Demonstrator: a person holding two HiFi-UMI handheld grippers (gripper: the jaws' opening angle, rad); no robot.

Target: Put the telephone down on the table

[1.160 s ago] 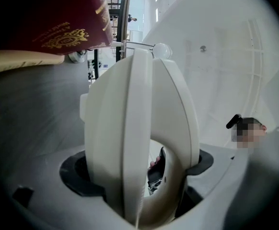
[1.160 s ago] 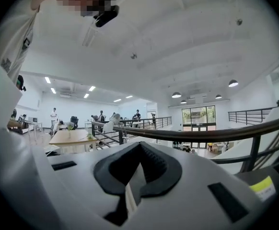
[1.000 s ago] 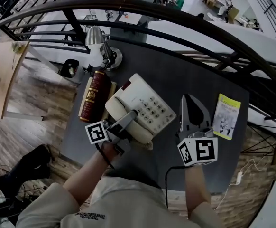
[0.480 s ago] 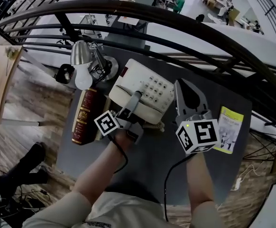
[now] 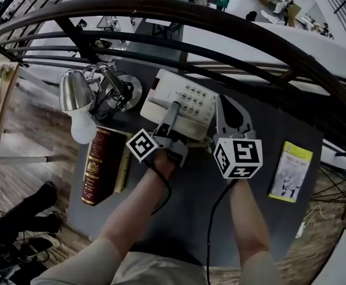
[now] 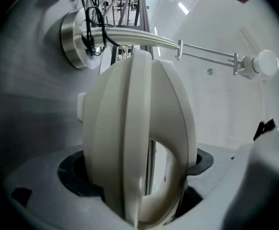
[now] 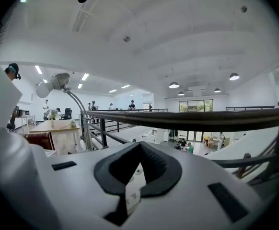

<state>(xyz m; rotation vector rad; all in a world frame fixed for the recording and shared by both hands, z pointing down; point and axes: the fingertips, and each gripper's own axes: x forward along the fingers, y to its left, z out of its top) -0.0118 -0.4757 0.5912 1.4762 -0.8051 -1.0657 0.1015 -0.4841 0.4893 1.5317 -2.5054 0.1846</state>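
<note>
Roughly, we judge the task near its end. The dark grey tabletop (image 5: 274,135) carries everything, and the cream push-button telephone (image 5: 185,100) is at its far edge, just beside the round base of the silver desk lamp (image 5: 75,91). It looks level and low. We cannot tell from the head view whether its underside already touches the tabletop or hangs just above it.

The left tongs (image 5: 173,108) are pinching the telephone by its cream curved handset (image 6: 139,138), which fills the gap between the jaws in the left gripper view. As we read it, what is left is to seat the telephone fully if it is not down, then let go and back off.

The dark red hardback book (image 5: 98,165) lies flat at the left side of the tabletop, apart from the telephone. The yellow-green paper booklet (image 5: 291,171) lies at the right side, well apart from it.

The right tongs (image 5: 222,101) are pressed together at the tips and hold nothing. They are just beside the telephone's right edge, and its keys show through the slit between the pads in the right gripper view.

Containers: we see none here, so there are no contents to log.
</note>
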